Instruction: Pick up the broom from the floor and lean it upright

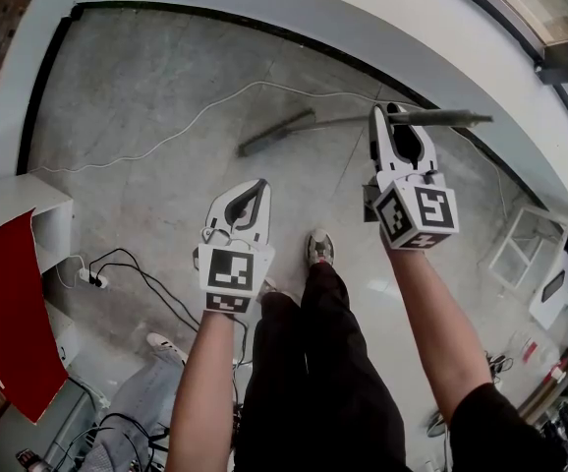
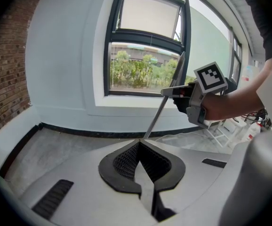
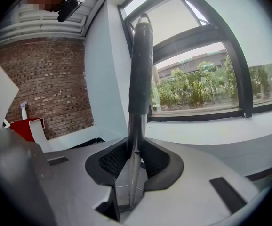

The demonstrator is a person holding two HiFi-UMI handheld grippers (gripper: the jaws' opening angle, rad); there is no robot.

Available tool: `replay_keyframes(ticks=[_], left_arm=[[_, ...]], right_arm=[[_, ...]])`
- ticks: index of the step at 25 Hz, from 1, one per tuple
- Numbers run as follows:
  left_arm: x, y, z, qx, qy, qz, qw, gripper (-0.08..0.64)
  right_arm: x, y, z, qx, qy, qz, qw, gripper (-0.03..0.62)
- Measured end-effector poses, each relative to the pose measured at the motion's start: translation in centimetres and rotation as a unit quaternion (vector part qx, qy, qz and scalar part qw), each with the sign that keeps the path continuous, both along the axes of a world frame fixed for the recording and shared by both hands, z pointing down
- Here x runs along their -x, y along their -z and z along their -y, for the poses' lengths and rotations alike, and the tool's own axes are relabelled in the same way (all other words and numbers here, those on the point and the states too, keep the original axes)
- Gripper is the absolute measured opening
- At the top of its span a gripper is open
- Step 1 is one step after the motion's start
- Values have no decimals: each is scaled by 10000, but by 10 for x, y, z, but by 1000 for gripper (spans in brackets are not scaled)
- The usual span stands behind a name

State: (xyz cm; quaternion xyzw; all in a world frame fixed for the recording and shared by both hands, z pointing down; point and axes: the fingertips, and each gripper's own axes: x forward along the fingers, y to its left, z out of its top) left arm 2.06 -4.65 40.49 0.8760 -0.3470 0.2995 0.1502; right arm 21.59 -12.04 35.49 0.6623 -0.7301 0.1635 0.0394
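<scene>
Grey speckled concrete floor (image 1: 146,87), closed off at its far edge by a curved black skirting strip (image 1: 264,26). A thin white cable (image 1: 181,131) snakes across it from the left edge toward the far right. The broom (image 1: 294,124) has its head end down near that far edge, apparently touching the floor. At the left edge there's a white power strip (image 1: 91,278) with black leads (image 1: 151,283) looping off it. On the near side a grey shoe (image 1: 320,248) is planted, and a white shoe (image 1: 166,343) well to its left.
</scene>
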Motion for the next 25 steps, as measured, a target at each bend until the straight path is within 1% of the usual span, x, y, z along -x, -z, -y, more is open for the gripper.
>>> replay_keyframes(ticks=[4,9,12,16,20,25], left_arm=[[2,5,0,-17,9,-4,10000,3],[5,10,5,-62,65,-29,10000,3],[7,9,4,-56,72,-35,10000,2],[7,4,-1,-2,59,-28,10000,3],[7,-3,-7,81,32,-4,10000,3],[5,-4,-7,72,29,-8,10000,3]], right_arm=[[6,10,4,163,-53,99,9998,83],[3,18,10,451,-448,107,9979,83],[-7,16,12,473,-712,143,9962,83],[-22,12,13,339,-938,183,9948,83],[-30,6,8,234,-959,240,9948,83],[-27,3,3,175,-725,104,9972,83]])
